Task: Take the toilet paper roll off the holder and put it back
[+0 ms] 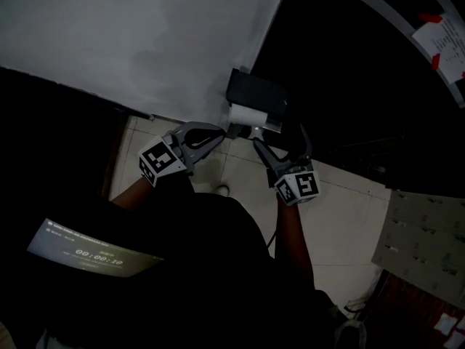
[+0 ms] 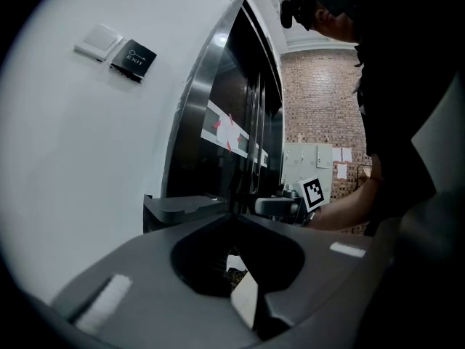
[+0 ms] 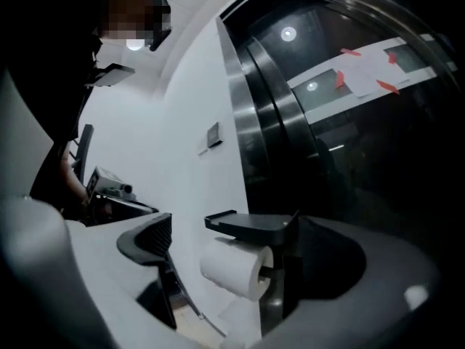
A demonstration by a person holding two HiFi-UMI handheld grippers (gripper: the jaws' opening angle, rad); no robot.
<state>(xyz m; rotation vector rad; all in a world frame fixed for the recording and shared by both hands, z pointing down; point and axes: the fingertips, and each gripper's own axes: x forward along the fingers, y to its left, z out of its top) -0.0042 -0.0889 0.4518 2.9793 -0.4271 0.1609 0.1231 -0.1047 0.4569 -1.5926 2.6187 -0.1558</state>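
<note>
Black wall plate (image 2: pixel 133 58), far left: "EXIT" in white. Dark screen (image 1: pixel 94 251), near left: timer digits, looks like 00:00:10; the small line above them is too tiny to read. Taped papers (image 1: pixel 443 42), far right: print there but unreadable.

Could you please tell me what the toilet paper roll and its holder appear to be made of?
The toilet paper roll looks like soft, matte white paper, with a loose sheet hanging below it. The holder seems to be matte black metal or plastic, going by its thin, flat, dull top; I cannot tell which.
</note>
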